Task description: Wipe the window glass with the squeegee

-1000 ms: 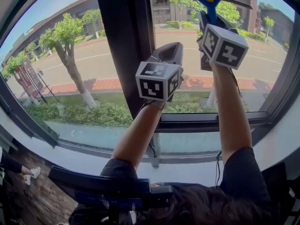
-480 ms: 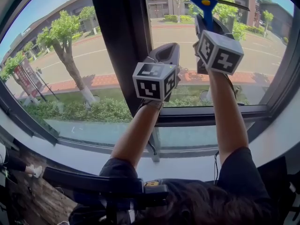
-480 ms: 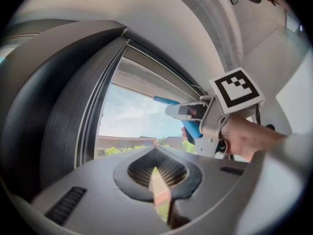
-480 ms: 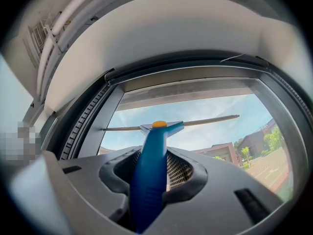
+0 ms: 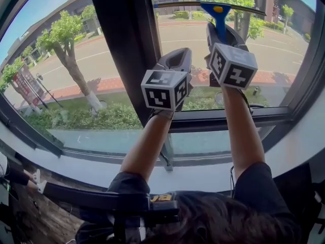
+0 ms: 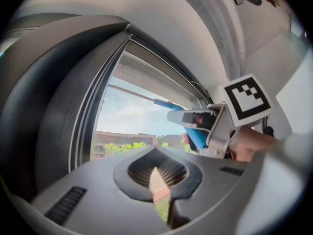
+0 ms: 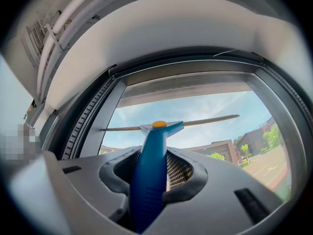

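Sunlit street shows through the window glass (image 5: 284, 50), where the right tongs (image 7: 151, 177) pinch the blue squeegee (image 7: 155, 151) handle, blade high at 12 o'clock. Left tongs (image 6: 157, 180), pressed together and empty, hover beside the mullion (image 5: 127, 50) at 9 o'clock. A tilted handle could lift the blade, leaving streaks; open glass lies toward 6 o'clock

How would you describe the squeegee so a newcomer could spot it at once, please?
Find the right-hand window pane, beside the dark centre post. High on it, the right gripper holds the squeegee: the only bright blue thing, with a yellow button and a long thin blade.
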Available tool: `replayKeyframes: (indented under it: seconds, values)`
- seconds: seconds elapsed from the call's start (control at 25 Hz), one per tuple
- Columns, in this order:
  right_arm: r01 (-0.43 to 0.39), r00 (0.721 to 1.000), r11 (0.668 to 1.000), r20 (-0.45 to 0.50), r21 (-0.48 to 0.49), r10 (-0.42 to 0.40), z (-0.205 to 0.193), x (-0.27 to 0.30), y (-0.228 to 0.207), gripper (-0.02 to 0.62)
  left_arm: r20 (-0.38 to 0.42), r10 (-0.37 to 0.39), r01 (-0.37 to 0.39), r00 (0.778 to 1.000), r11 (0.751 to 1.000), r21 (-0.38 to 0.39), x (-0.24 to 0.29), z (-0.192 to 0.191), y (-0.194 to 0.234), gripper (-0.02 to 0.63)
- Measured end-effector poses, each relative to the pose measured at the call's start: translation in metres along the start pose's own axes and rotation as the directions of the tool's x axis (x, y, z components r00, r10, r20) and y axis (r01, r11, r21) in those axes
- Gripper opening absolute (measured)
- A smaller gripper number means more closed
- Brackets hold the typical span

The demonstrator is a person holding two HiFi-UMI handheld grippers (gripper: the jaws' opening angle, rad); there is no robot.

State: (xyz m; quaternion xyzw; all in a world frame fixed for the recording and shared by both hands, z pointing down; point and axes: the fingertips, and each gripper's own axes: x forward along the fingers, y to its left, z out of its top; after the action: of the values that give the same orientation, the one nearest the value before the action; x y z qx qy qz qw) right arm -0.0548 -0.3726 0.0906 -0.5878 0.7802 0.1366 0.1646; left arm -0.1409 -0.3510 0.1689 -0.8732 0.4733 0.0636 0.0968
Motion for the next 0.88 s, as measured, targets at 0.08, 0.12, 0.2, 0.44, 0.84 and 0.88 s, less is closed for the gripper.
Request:
replayKeyframes:
  seconds: [0.08,0.12,0.2,0.44,0.84,0.88]
  values:
    - [0.002,1.0,1.0,-0.004,0.011,-0.002,-0.008,-0.004,0.001,0.135,0.002,0.003,-0.003,1.0,1.0,0.003,-0.002,-0.003,-0.001,0.002]
    - [0.003,1.0,1.0,-0.005,0.014,-0.003,-0.012,-0.007,0.002,0.135,0.003,0.006,-0.006,1.0,1.0,0.008,-0.004,-0.005,-0.002,0.002]
    - [0.002,1.0,1.0,-0.006,0.016,-0.002,-0.02,-0.011,0.002,0.135,0.0,0.012,-0.012,1.0,1.0,0.016,-0.007,-0.011,-0.003,0.002]
    - [0.002,1.0,1.0,-0.012,0.013,-0.002,-0.04,-0.017,0.003,0.135,-0.031,0.017,-0.017,0.999,1.0,-0.001,-0.009,-0.031,0.0,0.002]
    - [-0.001,0.999,1.0,-0.035,0.006,0.001,-0.072,-0.034,0.001,0.135,-0.057,0.011,-0.012,0.998,0.999,-0.029,-0.015,-0.054,-0.005,0.002]
    - [-0.002,0.999,1.0,-0.039,0.005,0.002,-0.075,-0.035,0.001,0.135,-0.06,0.01,-0.012,0.998,0.999,-0.031,-0.016,-0.056,-0.005,0.002]
